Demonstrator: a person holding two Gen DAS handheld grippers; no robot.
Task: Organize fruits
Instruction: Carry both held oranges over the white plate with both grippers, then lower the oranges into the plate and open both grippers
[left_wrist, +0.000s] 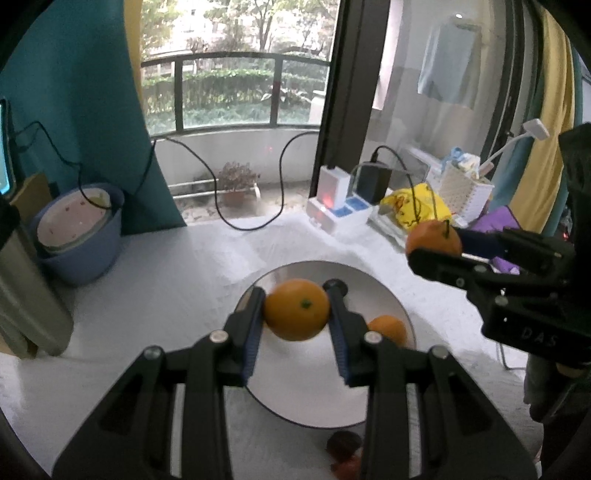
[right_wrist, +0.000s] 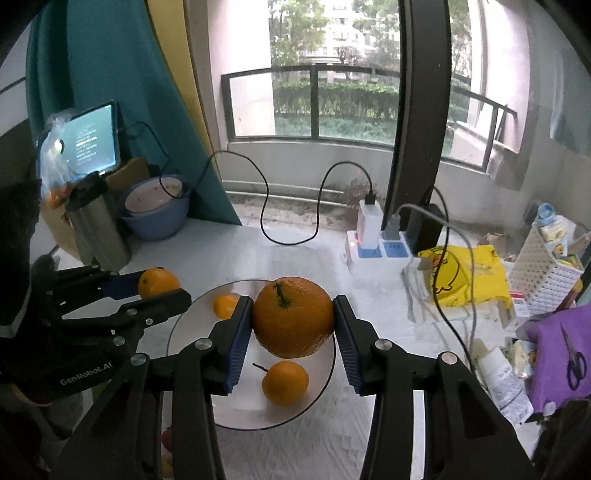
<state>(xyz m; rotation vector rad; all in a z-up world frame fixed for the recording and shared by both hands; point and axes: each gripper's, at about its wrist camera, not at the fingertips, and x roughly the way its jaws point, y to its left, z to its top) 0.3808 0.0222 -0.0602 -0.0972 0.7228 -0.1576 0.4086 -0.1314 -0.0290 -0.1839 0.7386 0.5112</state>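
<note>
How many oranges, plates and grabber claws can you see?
Oranges: 4 (left-held orange, right-held orange, near plate orange, far plate orange, which is half hidden)
Plates: 1 (silver plate)
Grippers: 2 (left gripper, right gripper)
Total: 7

At frame centre, the left gripper (left_wrist: 297, 308) is clamping an orange (left_wrist: 296, 309) above a silver plate (left_wrist: 314, 402); at right, the right gripper (left_wrist: 434, 245) is gripping a stemmed orange (left_wrist: 433, 235).
</note>
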